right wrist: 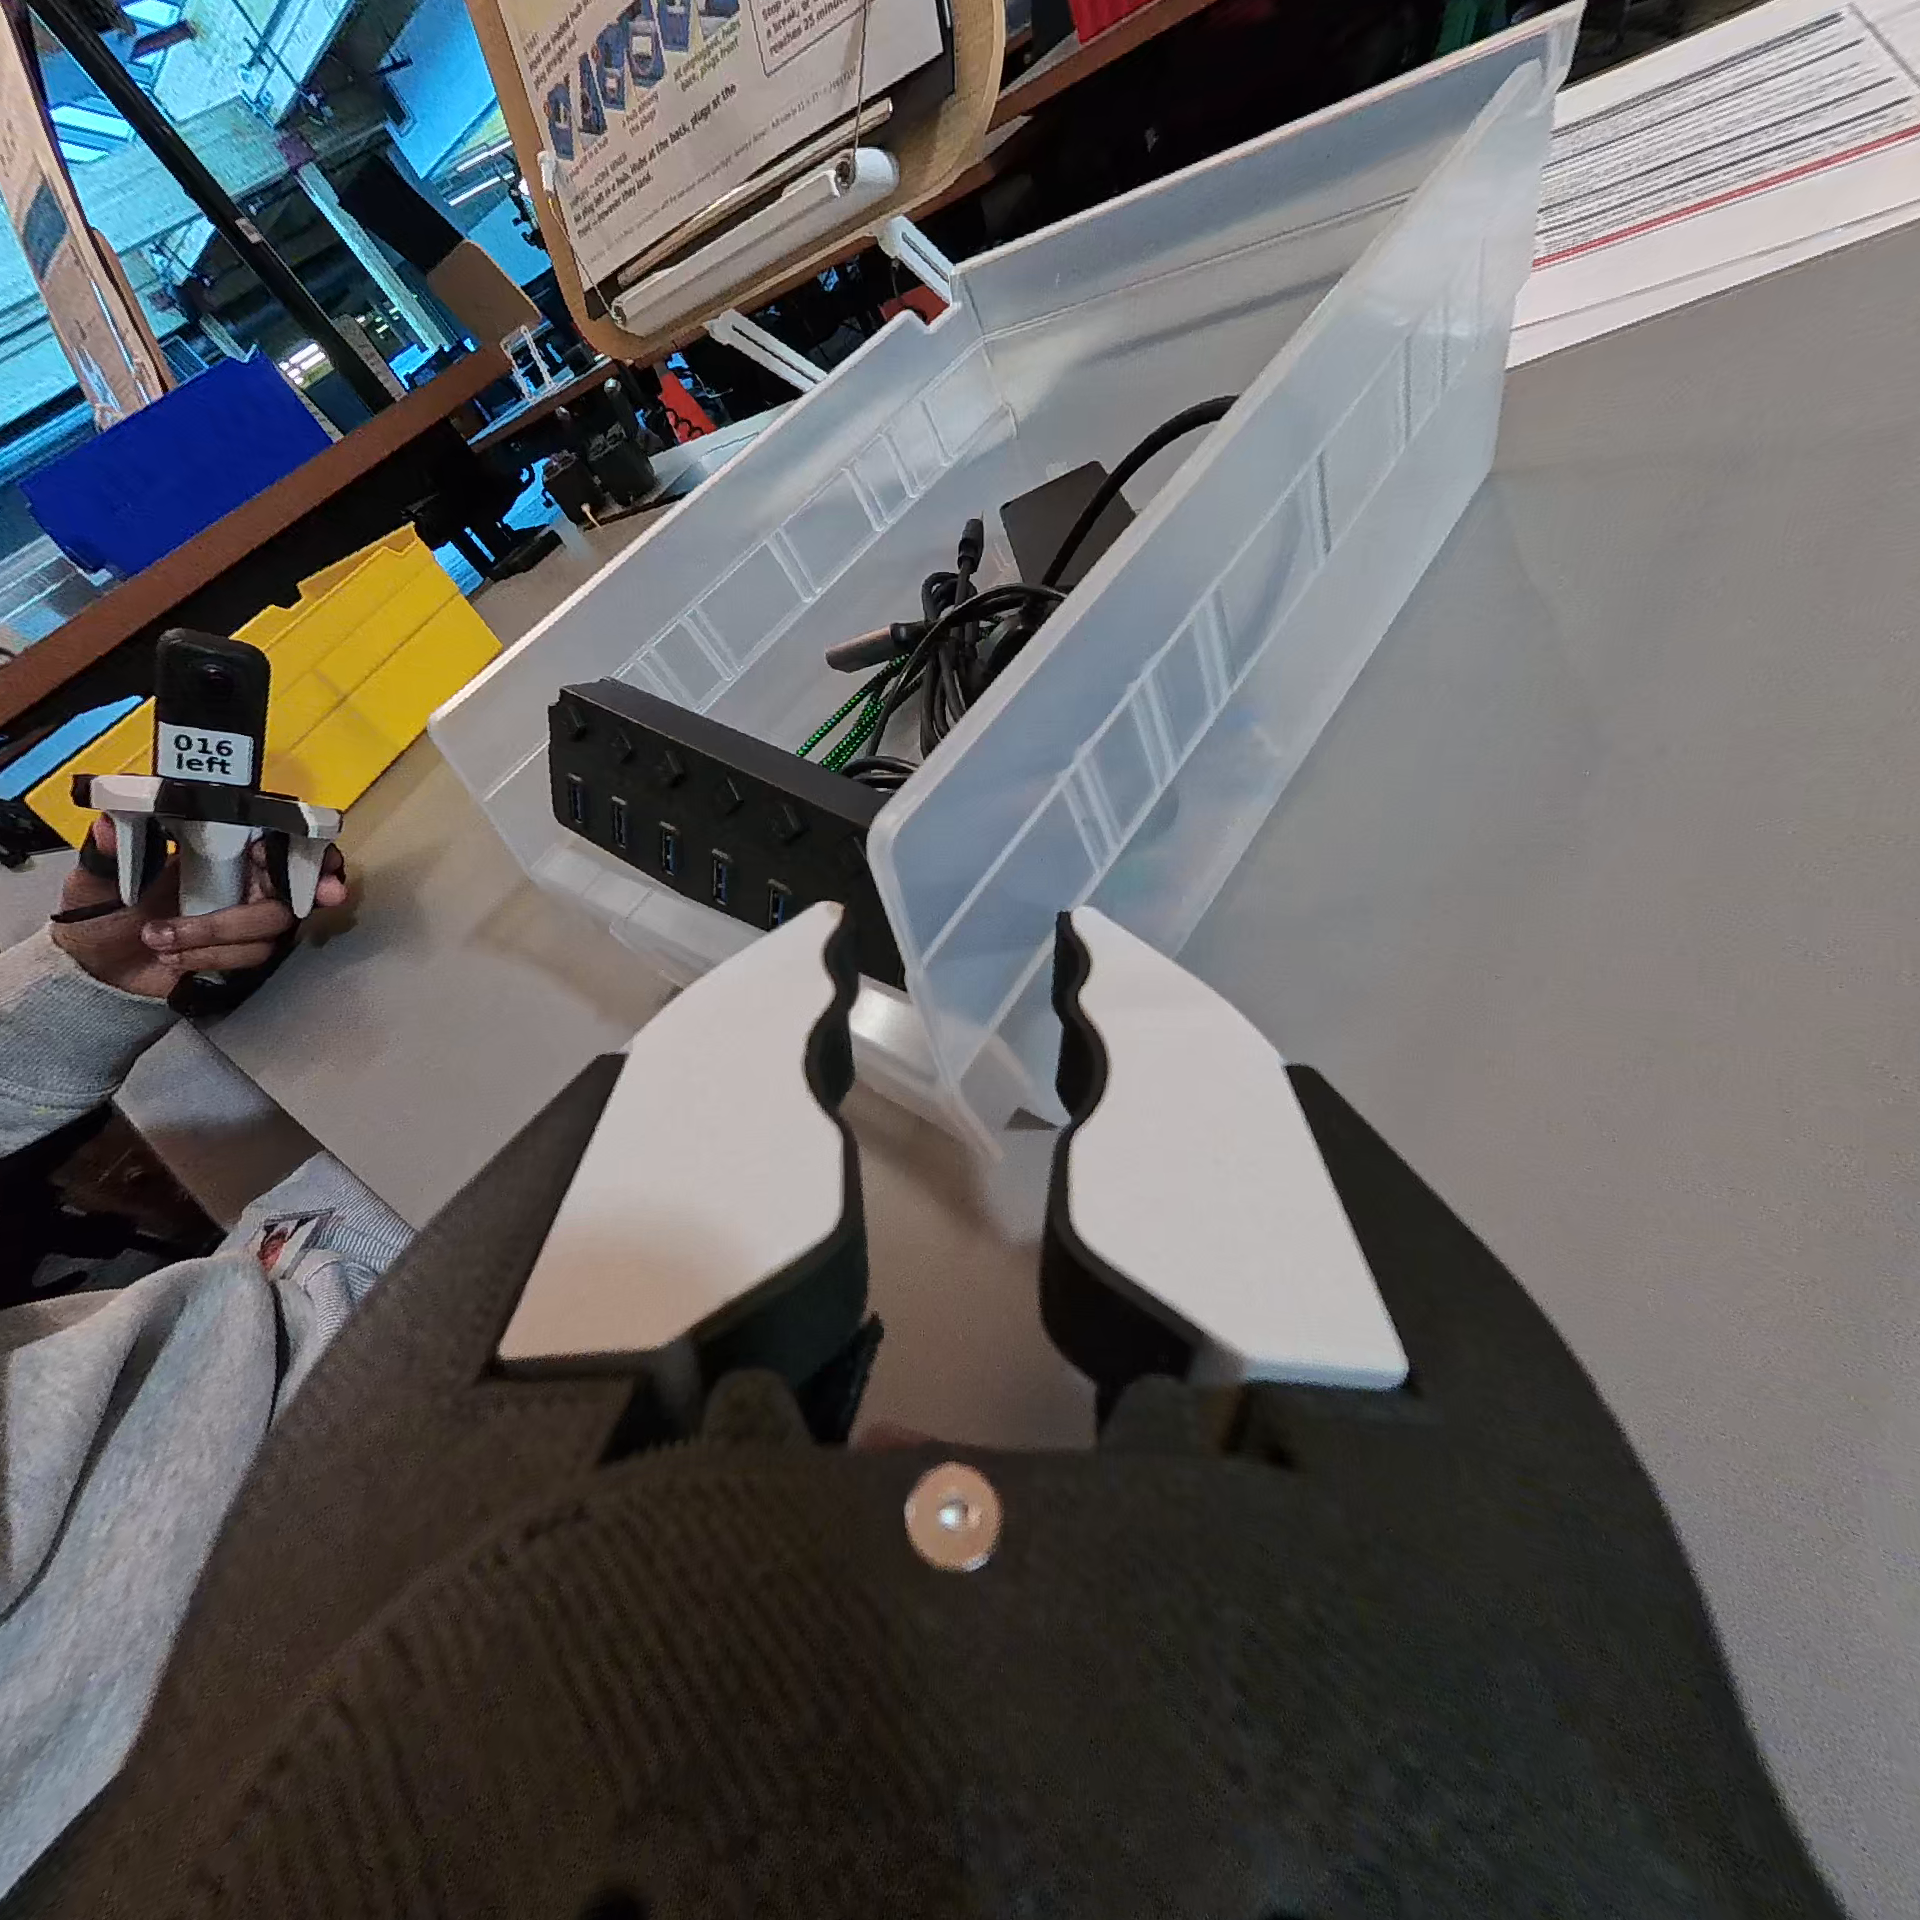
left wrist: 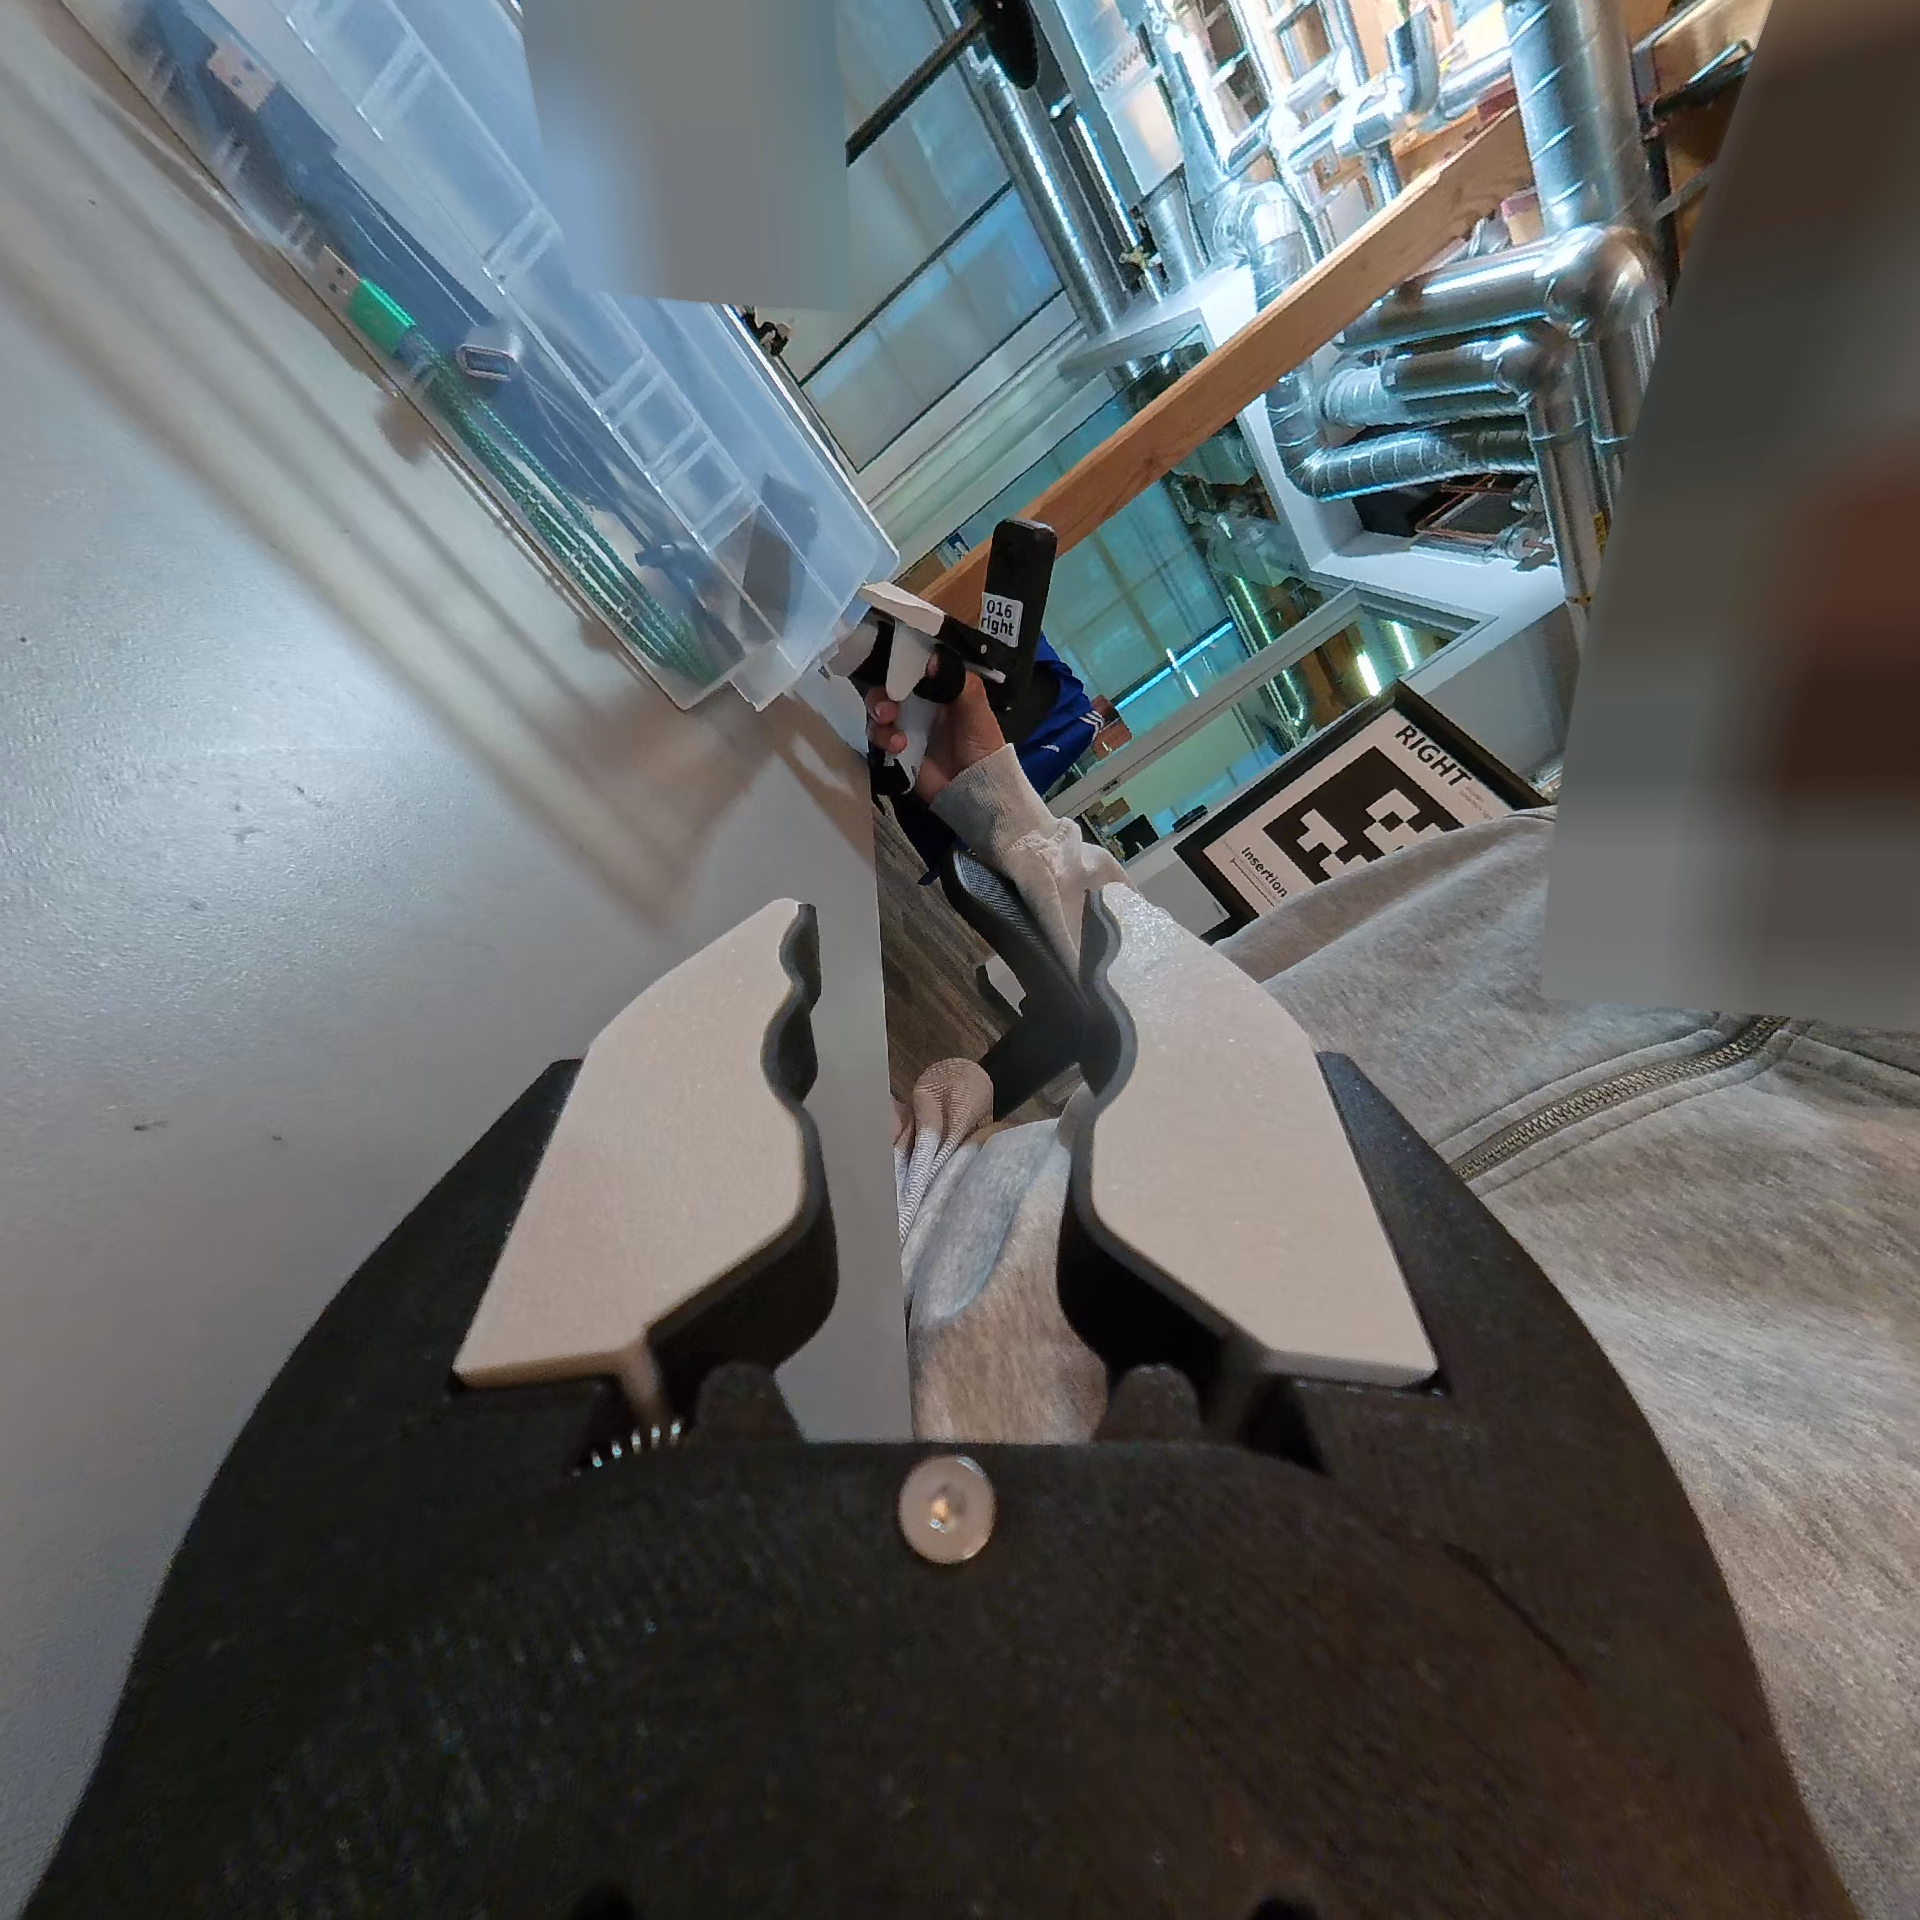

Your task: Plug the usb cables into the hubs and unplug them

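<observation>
Hovering with jaws spread and empty, the right gripper (right wrist: 951, 961) sits just in front of the clear bin (right wrist: 1195, 748) holding the black usb hub (right wrist: 717, 821) and tangled cables (right wrist: 956, 644). The left gripper (left wrist: 951, 966) is likewise spread, empty, off the grey table (right wrist: 1610, 831) edge.

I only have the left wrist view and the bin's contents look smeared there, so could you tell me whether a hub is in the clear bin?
Observer: Yes, a black hub leans inside the clear bin, at its near end.
Operator: Thank you. Is anything plugged into it?
Observer: The blue ports that show are empty; the cables lie tangled behind it.
Operator: And is the right gripper holding anything?
Observer: No, the right gripper is open and empty, short of the bin's near corner.
</observation>
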The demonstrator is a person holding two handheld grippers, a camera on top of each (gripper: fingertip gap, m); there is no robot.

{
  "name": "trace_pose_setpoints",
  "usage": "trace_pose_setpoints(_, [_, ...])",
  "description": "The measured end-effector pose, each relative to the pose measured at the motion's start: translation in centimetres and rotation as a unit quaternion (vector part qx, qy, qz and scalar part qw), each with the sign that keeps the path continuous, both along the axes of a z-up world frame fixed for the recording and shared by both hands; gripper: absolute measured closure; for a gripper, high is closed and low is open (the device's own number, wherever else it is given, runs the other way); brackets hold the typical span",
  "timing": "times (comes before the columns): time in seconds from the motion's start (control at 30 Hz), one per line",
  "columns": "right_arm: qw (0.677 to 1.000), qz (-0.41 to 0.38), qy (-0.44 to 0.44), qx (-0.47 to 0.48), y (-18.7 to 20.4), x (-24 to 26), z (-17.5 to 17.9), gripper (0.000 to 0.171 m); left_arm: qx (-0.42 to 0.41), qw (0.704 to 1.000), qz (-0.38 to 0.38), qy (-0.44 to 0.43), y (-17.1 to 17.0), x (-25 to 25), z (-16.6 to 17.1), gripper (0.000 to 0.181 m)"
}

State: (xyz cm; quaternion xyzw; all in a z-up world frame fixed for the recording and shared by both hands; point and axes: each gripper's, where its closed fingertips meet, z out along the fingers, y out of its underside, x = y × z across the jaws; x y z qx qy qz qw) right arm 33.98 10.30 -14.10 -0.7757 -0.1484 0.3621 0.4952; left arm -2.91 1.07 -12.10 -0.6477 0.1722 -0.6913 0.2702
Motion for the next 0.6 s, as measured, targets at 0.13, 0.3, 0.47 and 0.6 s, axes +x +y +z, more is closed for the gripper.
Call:
trace_pose_setpoints(0.13, [1.000,-0.003,-0.011,0.008,0.0,0.2,0.1,0.141,0.000,1.000,0.000,0.001,0.0,0.0,0.0,0.131])
trace_pose_setpoints(0.3, [1.000,-0.011,-0.020,0.016,0.0,0.5,0.3,0.148,0.000,1.000,-0.001,0.001,0.0,0.0,0.0,0.131])
trace_pose_setpoints(0.47, [0.994,-0.070,-0.078,0.038,0.9,0.6,0.3,0.153,-0.002,1.000,0.001,-0.001,0.0,0.0,0.0,0.131])
trace_pose_setpoints(0.6, [0.974,-0.141,-0.168,0.057,1.9,1.5,0.2,0.162,-0.005,1.000,0.005,-0.003,0.1,0.0,0.0,0.131])
